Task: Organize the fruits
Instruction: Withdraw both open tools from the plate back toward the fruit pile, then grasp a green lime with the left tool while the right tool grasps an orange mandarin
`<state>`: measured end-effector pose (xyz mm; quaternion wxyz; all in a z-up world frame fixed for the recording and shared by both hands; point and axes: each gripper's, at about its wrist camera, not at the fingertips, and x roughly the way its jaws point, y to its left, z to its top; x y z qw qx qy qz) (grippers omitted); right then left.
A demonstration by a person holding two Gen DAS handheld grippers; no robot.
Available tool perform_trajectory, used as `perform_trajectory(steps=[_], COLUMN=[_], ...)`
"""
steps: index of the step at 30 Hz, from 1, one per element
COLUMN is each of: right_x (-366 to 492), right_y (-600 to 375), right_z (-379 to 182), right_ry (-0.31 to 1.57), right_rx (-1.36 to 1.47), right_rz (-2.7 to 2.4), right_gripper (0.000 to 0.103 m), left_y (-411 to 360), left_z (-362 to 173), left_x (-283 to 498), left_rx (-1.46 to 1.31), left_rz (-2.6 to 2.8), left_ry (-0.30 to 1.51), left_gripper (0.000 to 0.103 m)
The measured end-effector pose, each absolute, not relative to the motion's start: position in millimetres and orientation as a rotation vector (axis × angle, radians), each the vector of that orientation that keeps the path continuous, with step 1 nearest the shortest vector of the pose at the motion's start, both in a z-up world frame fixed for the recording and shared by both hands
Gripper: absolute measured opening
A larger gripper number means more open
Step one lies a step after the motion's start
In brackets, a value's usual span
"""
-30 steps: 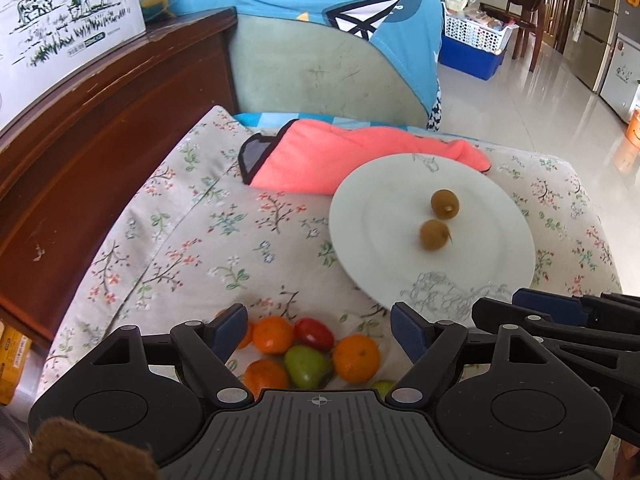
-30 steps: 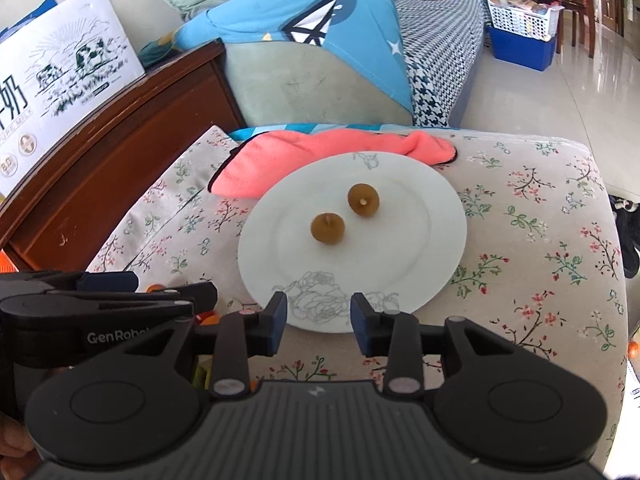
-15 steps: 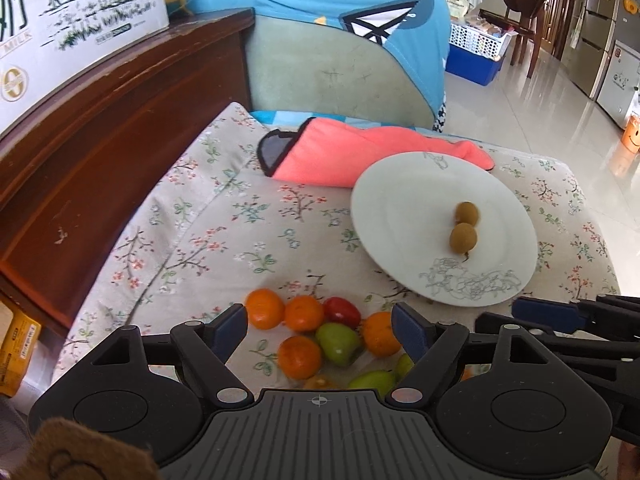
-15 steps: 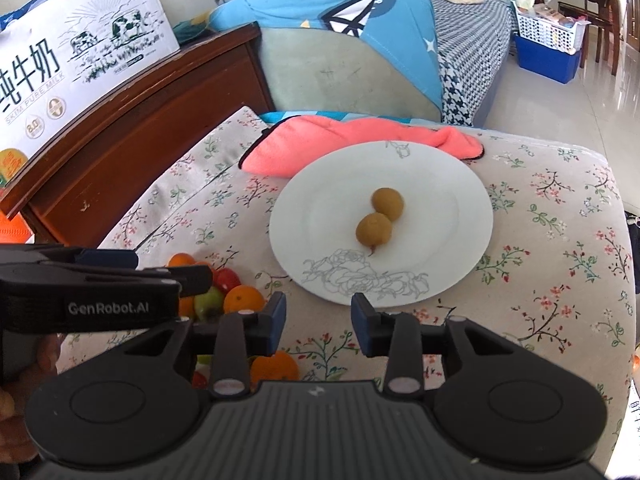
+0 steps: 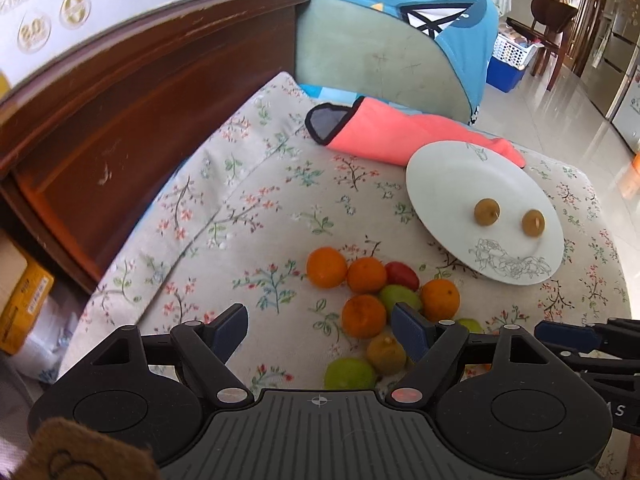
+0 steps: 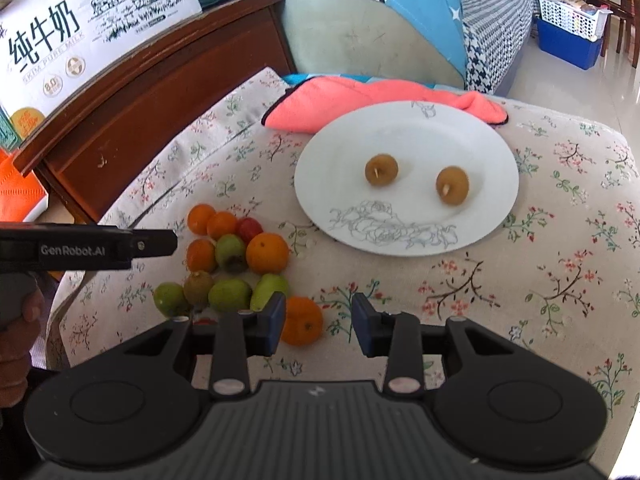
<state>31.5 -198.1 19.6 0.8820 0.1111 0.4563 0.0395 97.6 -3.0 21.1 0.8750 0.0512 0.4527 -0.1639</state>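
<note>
A white plate [image 6: 408,148] [image 5: 448,176] lies on the floral cushion with two brown fruits [image 6: 381,169] [image 5: 486,211] on it. To its left sits a pile of oranges [image 6: 267,253] [image 5: 326,267], green fruits [image 6: 229,294] [image 5: 349,373], one red fruit [image 5: 402,275] and a brown one [image 5: 386,353]. My left gripper [image 5: 320,330] hovers open over the near side of the pile, nothing between its fingers. My right gripper [image 6: 320,322] is open and empty, just right of a lone orange [image 6: 302,321].
A pink cloth [image 6: 360,102] lies behind the plate. A dark wooden bed frame [image 5: 120,92] borders the cushion on the left, with a milk carton box [image 6: 80,32] on top. A blue-covered pillow [image 5: 400,40] stands at the back; tiled floor drops off to the right.
Both views have shifted so the fruit pile shows more fully and the plate sits further right. The left gripper has moved toward the left over the pile. Jaw openings look unchanged.
</note>
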Motion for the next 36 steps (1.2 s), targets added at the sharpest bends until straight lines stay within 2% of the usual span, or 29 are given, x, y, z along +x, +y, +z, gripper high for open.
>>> perform_trajectory(steps=[26,32,36], right_x=[37.1,39.8,41.3], right_y=[-179.5,-178.3,-178.4], right_z=[2.6,0.9,0.6], right_ry=[1.007,0.994,0.988], right_rx=[0.166,0.157,0.157], right_rz=[0.125,0.125,0.123], right_gripper=[0.038,0.04,0.04], left_y=[-3.4,-8.8,-13.4], left_z=[-12.0,-15.8,-20.3], left_x=[76.7,75.7,74.3], left_rx=[0.213,0.23,0.259], left_rz=[-0.441,-0.463,-0.469], left_ry=[0.959,0.946,0.955], left_gripper=[0.077,0.072,0.061])
